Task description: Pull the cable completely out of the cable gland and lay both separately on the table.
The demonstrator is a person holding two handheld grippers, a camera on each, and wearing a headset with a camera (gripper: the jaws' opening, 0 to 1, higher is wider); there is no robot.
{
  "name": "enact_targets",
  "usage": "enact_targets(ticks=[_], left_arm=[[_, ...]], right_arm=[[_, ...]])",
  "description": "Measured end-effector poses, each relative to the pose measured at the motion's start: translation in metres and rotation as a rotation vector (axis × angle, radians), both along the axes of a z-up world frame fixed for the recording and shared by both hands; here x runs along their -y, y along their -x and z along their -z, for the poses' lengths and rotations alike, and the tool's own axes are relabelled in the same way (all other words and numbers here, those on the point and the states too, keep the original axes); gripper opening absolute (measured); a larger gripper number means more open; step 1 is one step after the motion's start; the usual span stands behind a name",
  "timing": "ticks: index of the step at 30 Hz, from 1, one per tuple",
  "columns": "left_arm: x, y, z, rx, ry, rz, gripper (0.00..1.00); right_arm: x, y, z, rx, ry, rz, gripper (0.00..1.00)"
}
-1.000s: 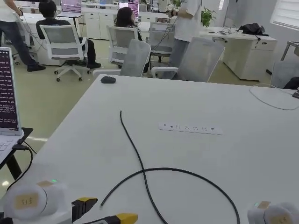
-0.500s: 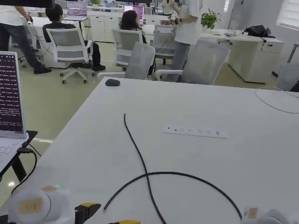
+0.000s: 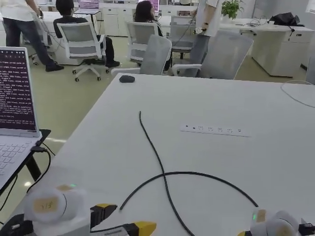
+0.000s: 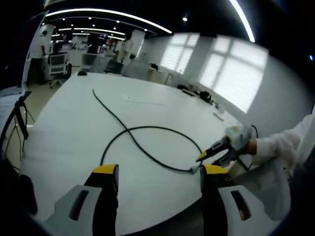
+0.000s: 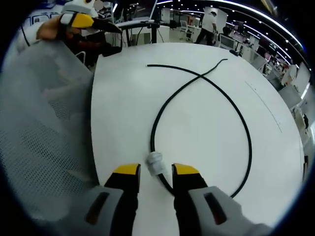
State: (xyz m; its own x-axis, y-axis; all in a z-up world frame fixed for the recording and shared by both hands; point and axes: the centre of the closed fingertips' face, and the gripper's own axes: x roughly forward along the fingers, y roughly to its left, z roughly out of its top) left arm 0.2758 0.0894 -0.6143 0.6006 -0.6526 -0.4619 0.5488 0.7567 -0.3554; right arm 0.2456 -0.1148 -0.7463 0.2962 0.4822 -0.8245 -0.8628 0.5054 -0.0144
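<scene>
A long black cable (image 3: pixel 162 172) lies in a crossed loop on the white table (image 3: pixel 236 98). In the right gripper view its near end carries a small white cable gland (image 5: pixel 155 162), with the cable (image 5: pixel 241 118) still running through it. My right gripper (image 5: pixel 156 170) is open, its yellow tips on either side of the gland and not touching it. The left gripper view shows the gland (image 4: pixel 194 170) at the table's near edge, with the right gripper (image 4: pixel 206 160) reaching it from the right. My left gripper (image 4: pixel 160 172) stands wide open and holds nothing, over the near left part of the table (image 3: pixel 124 219).
A laptop (image 3: pixel 15 98) stands on a stand left of the table. A white power strip (image 3: pixel 214 130) lies mid-table and a dark mouse (image 3: pixel 127 78) near the far edge. Office chairs (image 3: pixel 155 54) and people are beyond. A thin white cable (image 3: pixel 295 96) lies far right.
The head camera has shifted, so the whole picture sits a bit differently. The cable's loop has kept its shape and both grippers stay at the near edge.
</scene>
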Motion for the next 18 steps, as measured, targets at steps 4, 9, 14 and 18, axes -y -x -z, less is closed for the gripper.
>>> enact_targets(ticks=[4,9,14,18], left_arm=[[0.001,0.001,0.002,-0.006,-0.007,0.009,0.66],[0.004,0.003,0.002,-0.003,-0.013,0.026,0.64],[0.008,0.006,0.003,0.002,-0.023,0.052,0.61],[0.013,0.008,0.001,0.014,-0.026,0.077,0.58]], right_arm=[[0.003,-0.001,0.008,-0.014,0.01,-0.011,0.22],[0.0,0.0,0.011,-0.003,0.006,-0.04,0.14],[-0.001,-0.001,0.013,0.003,0.011,-0.045,0.12],[-0.002,0.0,0.008,0.024,0.019,-0.06,0.11]])
